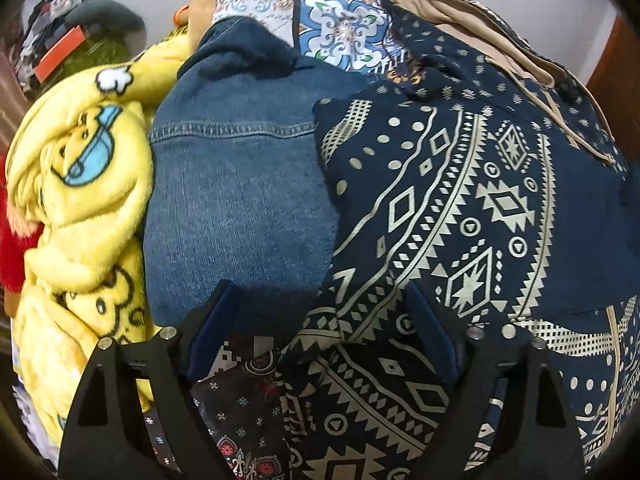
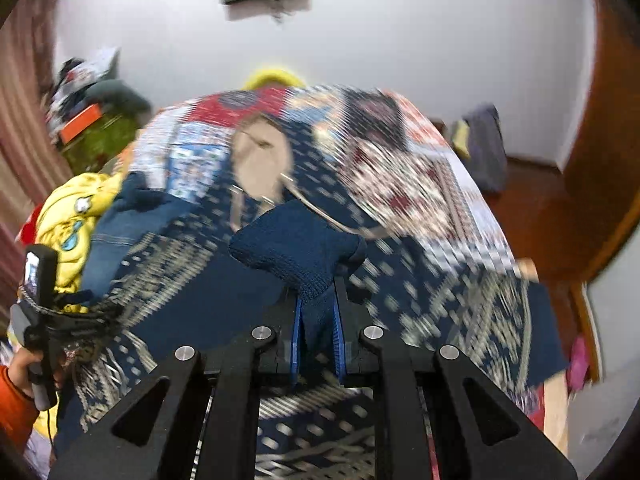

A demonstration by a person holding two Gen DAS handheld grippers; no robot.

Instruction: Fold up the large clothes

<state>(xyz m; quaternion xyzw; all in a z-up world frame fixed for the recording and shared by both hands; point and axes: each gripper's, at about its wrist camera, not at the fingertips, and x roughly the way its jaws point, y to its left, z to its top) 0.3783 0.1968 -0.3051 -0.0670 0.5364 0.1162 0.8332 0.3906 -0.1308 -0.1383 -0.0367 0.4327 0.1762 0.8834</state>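
Hoodie (image 1: 472, 200) lies spread across the bed's patchwork cover (image 2: 420, 184). Right gripper (image 2: 316, 336) clenches its knit cuff (image 2: 298, 248), mid sleeve fold; left gripper (image 1: 316, 332) hovers released, next needing a hem grasp.

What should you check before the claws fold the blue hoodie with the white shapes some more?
1. Right claw shut on the hoodie's knit cuff: ok, the cuff is pinched between its pads.
2. Left claw open and ready to grab: ok, jaws wide, nothing pinched.
3. Patterned hoodie lying flat: not ok, one corner is folded over and the cloth is bunched.
4. Denim jacket clear of the hoodie: not ok, the hoodie overlaps its edge.
5. Drawstring out of the way: cannot tell, it trails loose over the cloth.
6. Yellow blanket out of the fold: ok, it lies beyond the denim jacket.
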